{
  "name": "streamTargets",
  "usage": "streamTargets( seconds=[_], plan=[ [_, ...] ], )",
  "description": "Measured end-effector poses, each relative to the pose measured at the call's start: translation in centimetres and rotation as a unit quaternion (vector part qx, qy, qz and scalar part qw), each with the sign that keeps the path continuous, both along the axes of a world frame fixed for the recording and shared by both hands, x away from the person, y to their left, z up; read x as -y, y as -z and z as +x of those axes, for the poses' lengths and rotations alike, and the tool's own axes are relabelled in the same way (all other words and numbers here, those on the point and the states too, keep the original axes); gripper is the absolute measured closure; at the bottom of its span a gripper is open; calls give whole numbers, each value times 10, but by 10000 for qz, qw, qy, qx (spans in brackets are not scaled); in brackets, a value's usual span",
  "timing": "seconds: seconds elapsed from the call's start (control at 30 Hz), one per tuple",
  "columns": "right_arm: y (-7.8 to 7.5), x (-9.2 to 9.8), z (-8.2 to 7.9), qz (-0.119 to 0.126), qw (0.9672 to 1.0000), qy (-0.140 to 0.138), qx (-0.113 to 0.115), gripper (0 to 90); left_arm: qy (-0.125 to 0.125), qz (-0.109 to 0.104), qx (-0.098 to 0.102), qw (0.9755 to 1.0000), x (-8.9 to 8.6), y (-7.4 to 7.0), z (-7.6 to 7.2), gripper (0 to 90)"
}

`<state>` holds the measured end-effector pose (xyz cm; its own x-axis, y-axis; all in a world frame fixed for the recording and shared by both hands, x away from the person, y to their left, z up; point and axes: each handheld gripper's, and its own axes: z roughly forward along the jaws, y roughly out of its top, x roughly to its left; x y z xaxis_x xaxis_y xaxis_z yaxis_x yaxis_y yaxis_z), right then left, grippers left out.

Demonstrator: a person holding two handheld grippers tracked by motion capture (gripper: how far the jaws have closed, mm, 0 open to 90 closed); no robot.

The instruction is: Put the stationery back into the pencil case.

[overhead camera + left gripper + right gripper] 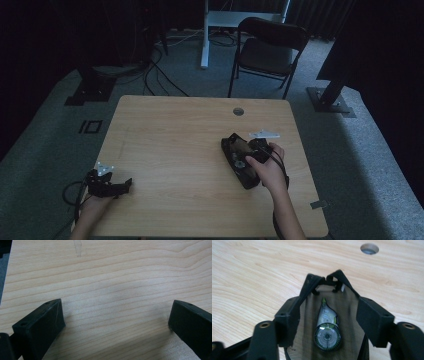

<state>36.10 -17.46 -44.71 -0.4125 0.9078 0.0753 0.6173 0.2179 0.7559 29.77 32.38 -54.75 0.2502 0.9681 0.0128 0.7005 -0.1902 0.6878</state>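
Note:
A black zip pouch [241, 167] lies on the right half of the wooden table [170, 135]. My right gripper [252, 150] reaches down into its mouth. In the right gripper view the pouch [312, 281] gapes around the jaws, which stand apart inside its rim, one by each side wall. My right gripper [329, 310] is open. A clear, green-trimmed correction tape roller [327, 330] rests on the brown lining below the jaws, untouched. My left gripper [122, 185] rests near the table's front left edge. In its own view my left gripper [116, 311] is open wide over bare wood.
A round cable hole [238, 111] pierces the table near its far edge, also visible as the hole [369, 248] beyond the pouch. A folding chair [270, 47] and a white desk leg [205, 35] stand on the carpet behind. Cables trail on the floor at the back left.

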Motion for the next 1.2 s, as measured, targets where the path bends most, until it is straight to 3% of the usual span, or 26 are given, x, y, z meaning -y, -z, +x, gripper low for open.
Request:
streamTargets(
  seconds=[0.2, 0.3, 0.47, 0.73, 0.97, 1.2],
  plan=[
    [-3, 5, -8, 119, 9997, -91, 186, 265, -8, -4, 5, 10000, 0, 0, 0, 4],
    [-5, 11, -11, 247, 9992, -50, 295, 189, -1, -1, 2, 10000, 0, 0, 0, 4],
    [-5, 23, -15, 85, 9990, -36, 445, 188, -6, -6, 3, 10000, 0, 0, 0, 4],
    [1, 48, -25, 380, 9987, 29, 345, 188, -5, -6, 11, 10000, 0, 0, 0, 4],
    [8, 70, -34, 567, 9973, 128, 454, 178, -5, -8, 14, 10000, 0, 0, 0, 4],
    [25, 86, -42, 365, 9987, 92, 342, 174, 0, -4, 8, 10000, 0, 0, 0, 4]
  ],
)
